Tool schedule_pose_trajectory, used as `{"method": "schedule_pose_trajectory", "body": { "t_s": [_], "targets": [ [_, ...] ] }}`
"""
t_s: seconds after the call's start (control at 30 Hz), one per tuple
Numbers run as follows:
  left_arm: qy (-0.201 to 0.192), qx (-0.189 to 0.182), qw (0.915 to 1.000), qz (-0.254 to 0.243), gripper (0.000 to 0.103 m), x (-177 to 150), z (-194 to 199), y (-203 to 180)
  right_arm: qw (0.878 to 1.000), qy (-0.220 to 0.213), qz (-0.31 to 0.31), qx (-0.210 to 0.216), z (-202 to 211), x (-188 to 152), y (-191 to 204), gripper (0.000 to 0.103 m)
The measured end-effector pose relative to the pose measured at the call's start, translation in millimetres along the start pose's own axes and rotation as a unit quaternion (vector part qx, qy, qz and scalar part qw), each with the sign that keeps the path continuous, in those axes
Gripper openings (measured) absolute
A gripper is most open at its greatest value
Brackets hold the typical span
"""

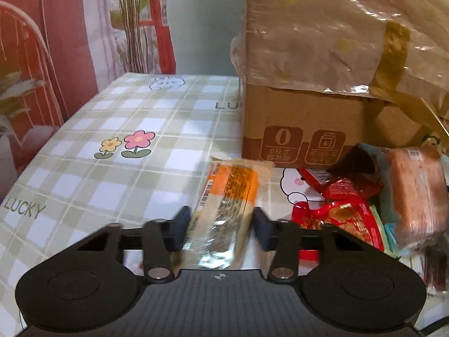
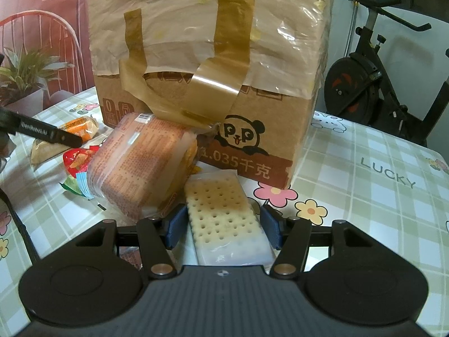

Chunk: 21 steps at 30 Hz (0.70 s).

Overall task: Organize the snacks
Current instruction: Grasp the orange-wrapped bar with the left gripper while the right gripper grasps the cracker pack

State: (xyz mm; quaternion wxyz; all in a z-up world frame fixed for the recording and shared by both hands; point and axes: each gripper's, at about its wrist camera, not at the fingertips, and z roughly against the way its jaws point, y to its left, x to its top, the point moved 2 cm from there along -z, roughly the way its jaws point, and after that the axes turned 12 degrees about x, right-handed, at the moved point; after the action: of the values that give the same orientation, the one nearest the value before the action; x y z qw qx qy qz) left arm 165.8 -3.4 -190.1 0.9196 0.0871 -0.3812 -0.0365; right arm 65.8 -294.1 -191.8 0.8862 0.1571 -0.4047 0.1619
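On a green-checked tablecloth, the left gripper was clamped on an orange-and-silver foil snack packet lying near a taped cardboard box. The right gripper straddled a clear-wrapped pale cracker pack; whether its pads pressed could not be told. Red wrappers lay right of the orange packet.

My counter wore a green-and-white checked cloth printed with flowers and "LUCKY". On it stood a taped cardboard box toward the far side. Before it lay a cracker pack, a large pink-wrapped pack, red packets and an orange-labelled bar.
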Motion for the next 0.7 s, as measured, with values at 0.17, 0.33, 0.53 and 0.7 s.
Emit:
{"method": "schedule_pose_trajectory", "body": {
  "t_s": [0.17, 0.33, 0.53, 0.7],
  "targets": [
    [-0.001, -0.02, 0.9993, 0.032, 0.04, -12, 16, 8, 1.0, -0.001, -0.002, 0.0, 0, 0, 0, 0.059],
    [-0.014, -0.042, 0.998, 0.045, 0.04, -21, 31, 4, 1.0, -0.003, -0.006, 0.006, 1, 0, -1, 0.058],
    [-0.032, -0.06, 0.9969, 0.039, 0.04, -19, 36, -8, 1.0, -0.003, -0.009, 0.008, 1, 1, -2, 0.058],
    [-0.032, -0.062, 0.9967, 0.041, 0.04, -21, 36, -6, 1.0, -0.001, -0.006, 0.005, 2, 0, -2, 0.058]
  ]
}}
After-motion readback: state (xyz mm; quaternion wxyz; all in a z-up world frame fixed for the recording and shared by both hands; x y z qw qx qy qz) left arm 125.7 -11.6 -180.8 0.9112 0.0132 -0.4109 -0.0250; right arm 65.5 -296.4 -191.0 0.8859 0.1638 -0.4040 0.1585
